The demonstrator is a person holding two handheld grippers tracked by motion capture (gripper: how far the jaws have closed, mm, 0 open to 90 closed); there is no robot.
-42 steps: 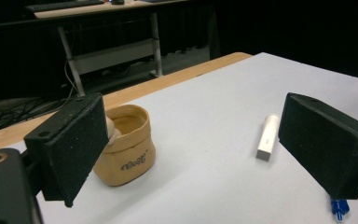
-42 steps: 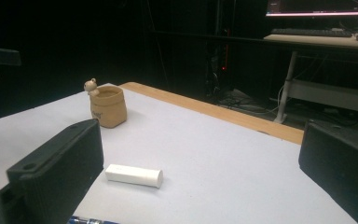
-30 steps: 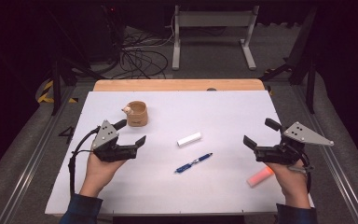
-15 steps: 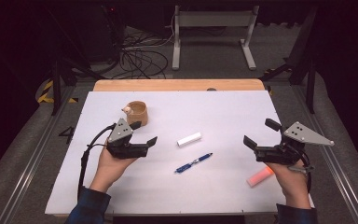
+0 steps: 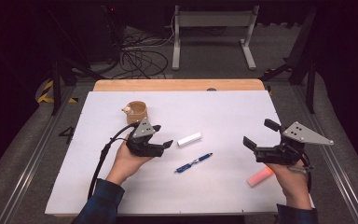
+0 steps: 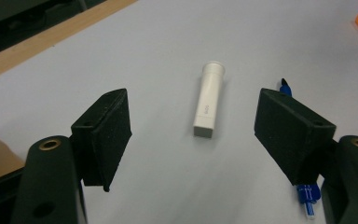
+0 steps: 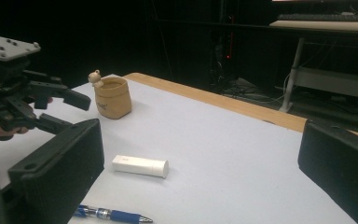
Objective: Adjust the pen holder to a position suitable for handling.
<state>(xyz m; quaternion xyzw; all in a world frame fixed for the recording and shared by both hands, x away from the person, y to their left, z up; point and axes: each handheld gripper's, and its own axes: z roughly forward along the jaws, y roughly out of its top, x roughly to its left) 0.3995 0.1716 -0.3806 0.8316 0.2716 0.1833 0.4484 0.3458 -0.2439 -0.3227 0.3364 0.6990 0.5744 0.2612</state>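
White plastic formed the small tube (image 5: 189, 139) that lay flat on the white table (image 5: 223, 107), its flared end toward two o'clock in the high view. The left gripper (image 5: 162, 136) hovered just beside it at nine o'clock, pointing at it; in the left gripper view the tube (image 6: 209, 99) lay ahead of and between the two black pads (image 6: 108, 130), untouched. The jaws had just been closing yet stood apart, grasping nothing. A blue pen (image 5: 193, 162) lay near the tube at five o'clock, its tip toward two o'clock. A tan cup (image 5: 136, 112) bearing a small figure on its rim stood at ten o'clock of the left gripper, apart from it. The right gripper (image 5: 258, 136) was held well apart at three o'clock of the tube, jaws spread wide and empty. An orange marker (image 5: 260, 177) lay just below it, at five o'clock.
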